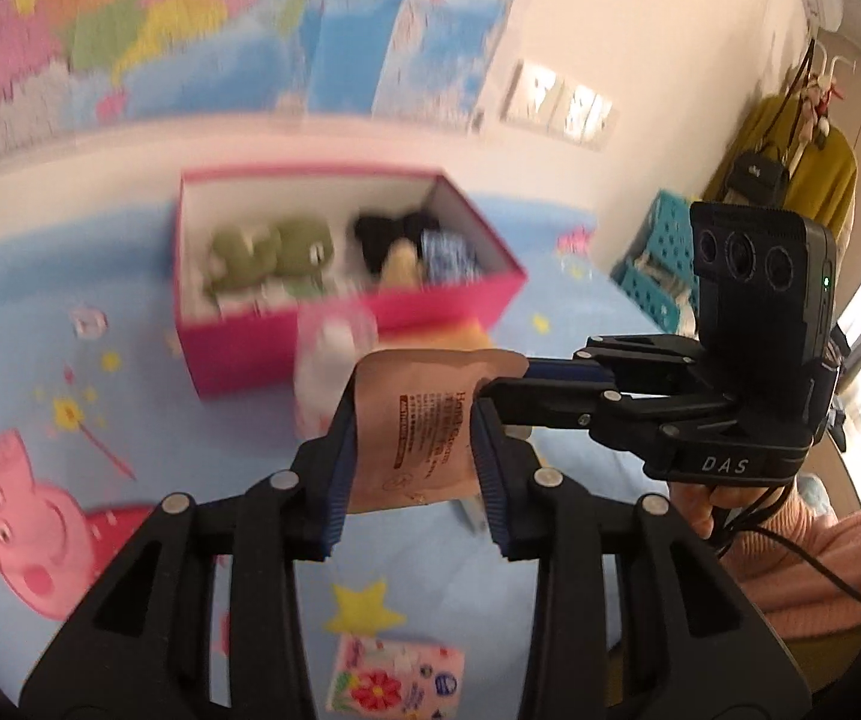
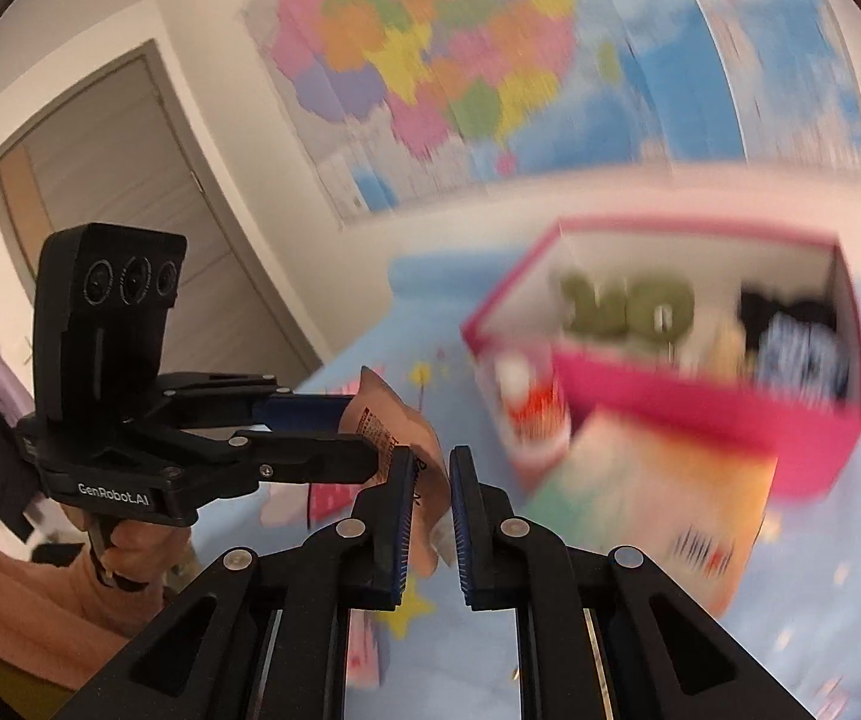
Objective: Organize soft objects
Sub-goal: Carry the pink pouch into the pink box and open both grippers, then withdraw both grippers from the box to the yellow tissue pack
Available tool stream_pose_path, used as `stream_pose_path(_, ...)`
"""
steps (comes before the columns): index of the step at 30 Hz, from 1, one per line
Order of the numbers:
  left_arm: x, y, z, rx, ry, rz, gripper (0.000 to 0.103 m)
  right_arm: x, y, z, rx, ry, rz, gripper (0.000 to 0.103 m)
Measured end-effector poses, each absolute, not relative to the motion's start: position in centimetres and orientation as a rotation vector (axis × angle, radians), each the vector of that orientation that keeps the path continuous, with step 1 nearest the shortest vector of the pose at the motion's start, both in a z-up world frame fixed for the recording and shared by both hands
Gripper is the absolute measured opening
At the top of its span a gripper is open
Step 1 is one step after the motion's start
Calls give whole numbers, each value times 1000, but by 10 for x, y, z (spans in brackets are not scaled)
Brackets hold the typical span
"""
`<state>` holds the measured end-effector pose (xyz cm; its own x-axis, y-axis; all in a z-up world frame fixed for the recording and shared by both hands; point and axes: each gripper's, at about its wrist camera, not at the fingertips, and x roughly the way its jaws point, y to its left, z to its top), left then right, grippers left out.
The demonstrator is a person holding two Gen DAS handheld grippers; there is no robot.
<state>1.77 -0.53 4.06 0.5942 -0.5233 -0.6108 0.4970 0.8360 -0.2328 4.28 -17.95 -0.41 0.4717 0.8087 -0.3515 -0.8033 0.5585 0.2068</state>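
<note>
Both grippers, left point(image 1: 415, 444) and right point(image 2: 430, 510), have jaws clamped on one pouch point(image 1: 418, 426) held aloft; next, carry it ahead of the jaws into the box point(image 1: 250, 354).

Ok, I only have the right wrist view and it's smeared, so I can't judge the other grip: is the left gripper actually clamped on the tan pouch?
Observer: Yes. In the left wrist view the left gripper has a pad pressed on each side of the tan pouch, and the printed face is towards its camera.
Operator: Good. Is there anything off to my gripper's side that I'm missing?
Observer: A teal perforated basket stands past the edge of the blue sheet, by the wall. It is behind the right gripper, which pinches the pouch's upper right edge.
</note>
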Motion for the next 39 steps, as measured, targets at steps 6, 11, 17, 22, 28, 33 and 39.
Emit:
stream_pose_path(6, 47, -6, 70, -20, 652, -538, 39, 66, -171, 40, -5, 352, 977, 12)
stream_pose_path(11, 77, -7, 79, -15, 646, -486, 39, 96, -160, 55, -2, 347, 968, 12)
stream_pose_path(17, 119, -5, 58, -31, 716, -425, 39, 142, -146, 51, 0, 408, 941, 12)
stream_pose_path(22, 145, -4, 39, -56, 775, -400, 39, 171, -139, 39, 6, 465, 918, 12)
stream_pose_path(28, 168, 0, 18, -81, 842, -365, 39, 197, -128, 27, -2, 531, 900, 13)
stream_pose_path(33, 176, 8, 9, -91, 860, -290, 39, 209, -119, 17, -5, 569, 814, 34)
stream_pose_path(39, 161, 21, 12, -108, 826, -272, 39, 194, -132, 15, -4, 535, 790, 36)
